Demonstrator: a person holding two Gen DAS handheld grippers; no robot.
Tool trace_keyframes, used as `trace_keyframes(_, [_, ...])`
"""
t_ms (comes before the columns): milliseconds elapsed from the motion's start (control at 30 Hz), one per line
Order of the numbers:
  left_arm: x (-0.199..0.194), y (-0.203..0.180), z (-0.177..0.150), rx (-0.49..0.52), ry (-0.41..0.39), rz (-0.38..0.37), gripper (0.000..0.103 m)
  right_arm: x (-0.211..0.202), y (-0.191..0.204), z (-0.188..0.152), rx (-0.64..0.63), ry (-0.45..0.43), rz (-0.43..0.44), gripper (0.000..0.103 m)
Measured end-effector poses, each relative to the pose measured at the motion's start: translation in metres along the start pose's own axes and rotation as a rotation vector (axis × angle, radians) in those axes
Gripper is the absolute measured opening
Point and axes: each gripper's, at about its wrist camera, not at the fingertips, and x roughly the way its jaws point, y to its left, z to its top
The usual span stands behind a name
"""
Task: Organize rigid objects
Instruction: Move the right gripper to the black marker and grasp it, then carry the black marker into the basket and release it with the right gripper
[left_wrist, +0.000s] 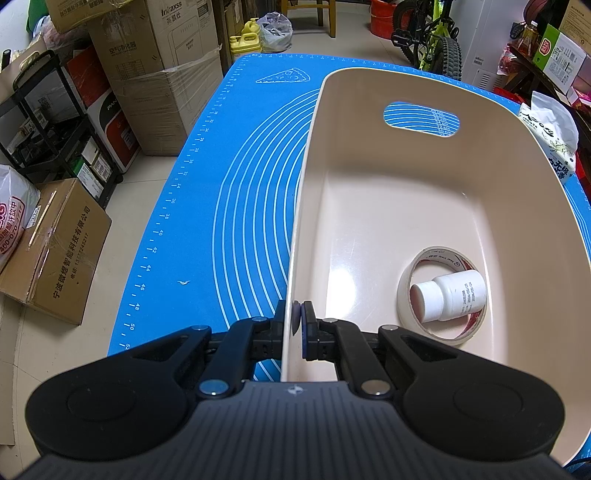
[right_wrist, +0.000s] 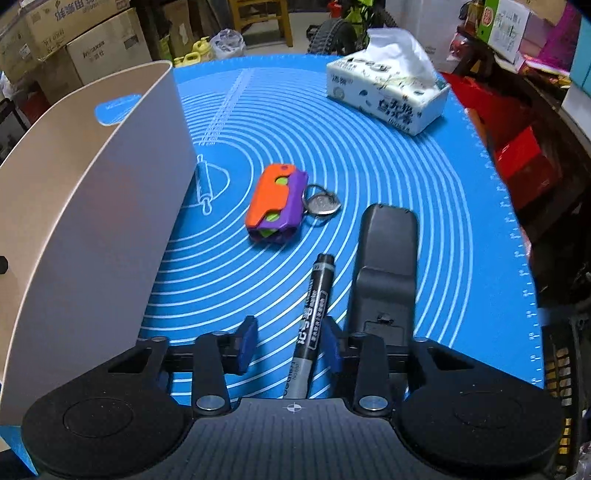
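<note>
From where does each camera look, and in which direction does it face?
Left wrist: sits on the left gripper, facing along the bin wall it clamps; tape and bottle lie inside.
Right wrist: sits on the right gripper, open around a marker, facing across the mat; no hand shows.
Shared: bin, mat, tissue pack.

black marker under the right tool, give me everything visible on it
The black marker is a slim, seemingly plastic barrel with white printed text along its side, cap on. It lies flat on the blue mat, capped end pointing away, beside the black remote. It sits between the open fingers of the right tool, nearer the right finger; contact unclear.
</note>
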Motion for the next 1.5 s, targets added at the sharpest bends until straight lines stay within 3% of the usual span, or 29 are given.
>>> trace_keyframes(400, [0.000, 0.000, 0.000, 0.000, 0.000, 0.001, 0.008, 0.011, -0.003, 0.000, -0.006, 0.036, -0.031, 0.041])
trace_keyframes(567, [0.000, 0.000, 0.000, 0.000, 0.000, 0.001, 0.008, 0.013, -0.002, 0.000, -0.026, 0.033, -0.057, 0.028])
trace_keyframes(767, [0.000, 0.000, 0.000, 0.000, 0.000, 0.001, 0.008, 0.012, 0.000, -0.001, -0.043, 0.025, -0.070, 0.025])
trace_keyframes(1100, [0.000, 0.000, -0.001, 0.001, 0.000, 0.004, 0.008, -0.016, 0.005, 0.005, -0.056, -0.094, -0.087, 0.025])
trace_keyframes(1500, [0.000, 0.000, 0.000, 0.001, 0.000, 0.004, 0.008, -0.080, 0.032, 0.016, -0.091, -0.346, -0.048, 0.025])
